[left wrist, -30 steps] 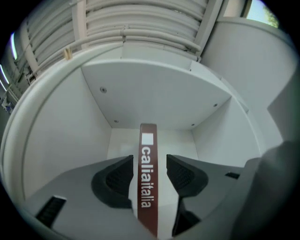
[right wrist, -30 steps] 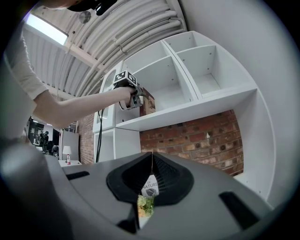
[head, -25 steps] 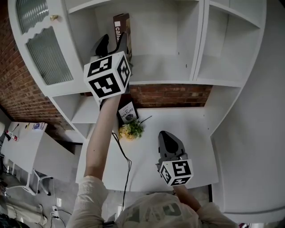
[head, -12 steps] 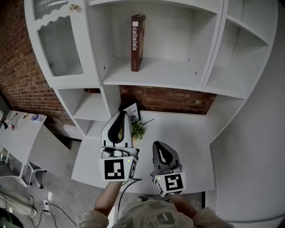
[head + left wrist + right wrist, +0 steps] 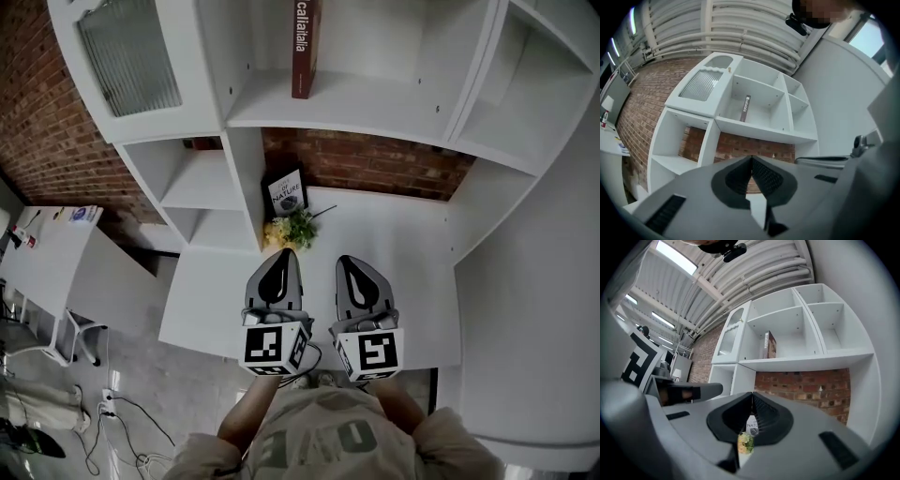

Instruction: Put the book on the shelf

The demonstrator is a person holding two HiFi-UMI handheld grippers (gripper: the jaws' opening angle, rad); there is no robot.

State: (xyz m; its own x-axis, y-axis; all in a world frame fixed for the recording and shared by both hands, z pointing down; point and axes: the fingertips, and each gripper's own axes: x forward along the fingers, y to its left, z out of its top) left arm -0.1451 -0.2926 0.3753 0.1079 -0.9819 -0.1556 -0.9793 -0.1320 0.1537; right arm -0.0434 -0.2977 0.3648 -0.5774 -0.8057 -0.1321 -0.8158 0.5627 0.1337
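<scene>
One white shelf [image 5: 375,105], desk [image 5: 414,274], brick wall [image 5: 375,169]

Book [image 5: 302,42] stands upright on shelf [image 5: 384,111]; left tool [image 5: 278,270] beside right tool [image 5: 355,274].

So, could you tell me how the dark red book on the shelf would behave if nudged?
The book stands upright alone on the shelf, nothing propping it, so a sideways nudge would probably tip it. It holds itself straight, so it is likely stiff to grip.
</scene>
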